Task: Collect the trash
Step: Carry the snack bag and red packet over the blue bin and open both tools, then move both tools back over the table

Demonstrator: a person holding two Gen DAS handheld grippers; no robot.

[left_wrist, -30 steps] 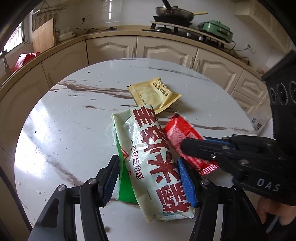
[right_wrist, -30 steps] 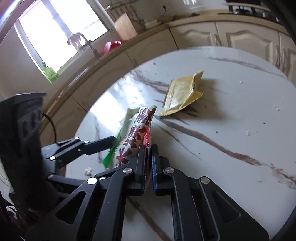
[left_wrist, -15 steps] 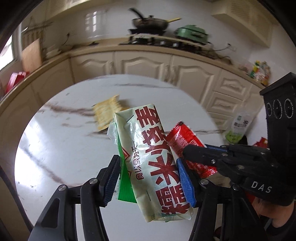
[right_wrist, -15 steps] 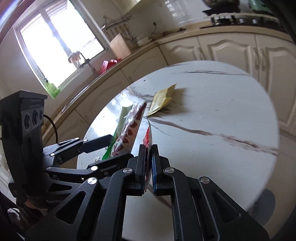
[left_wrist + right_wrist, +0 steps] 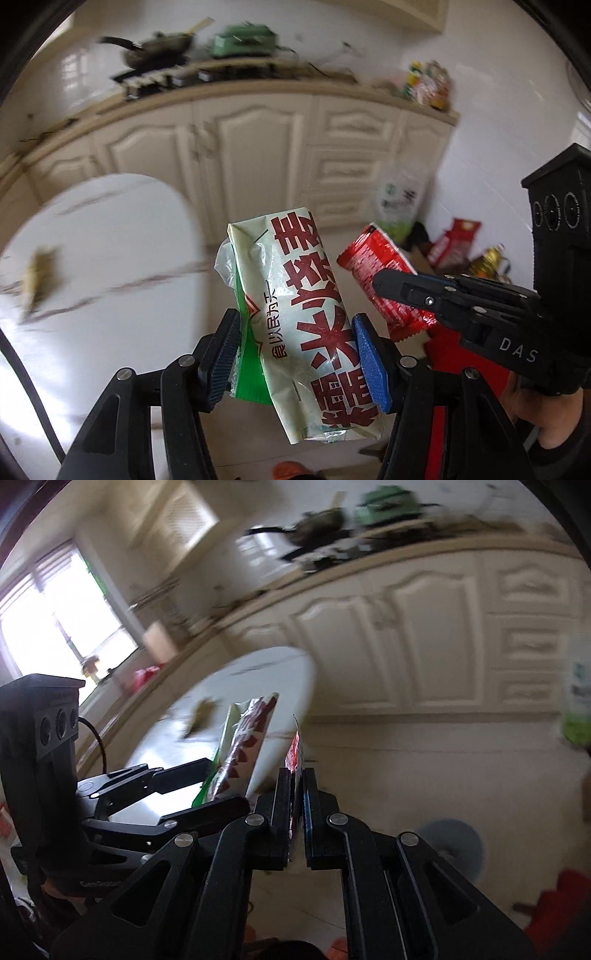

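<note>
Thin plastic: your left gripper (image 5: 295, 354) pinches the pale green wrapper (image 5: 299, 314) mid-body, right gripper (image 5: 297, 801) nearly shut on the red wrapper (image 5: 384, 280); light, slippery, probably crumples, so grip w/ care.

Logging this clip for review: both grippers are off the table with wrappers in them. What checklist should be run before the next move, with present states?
1. Left gripper shut on the white packet: ok.
2. Right gripper shut on the red wrapper: ok.
3. Two wrappers apart, not tangled: ok.
4. Table cleared: not ok, a yellow packet lies there.
5. Bin located: cannot tell.
</note>
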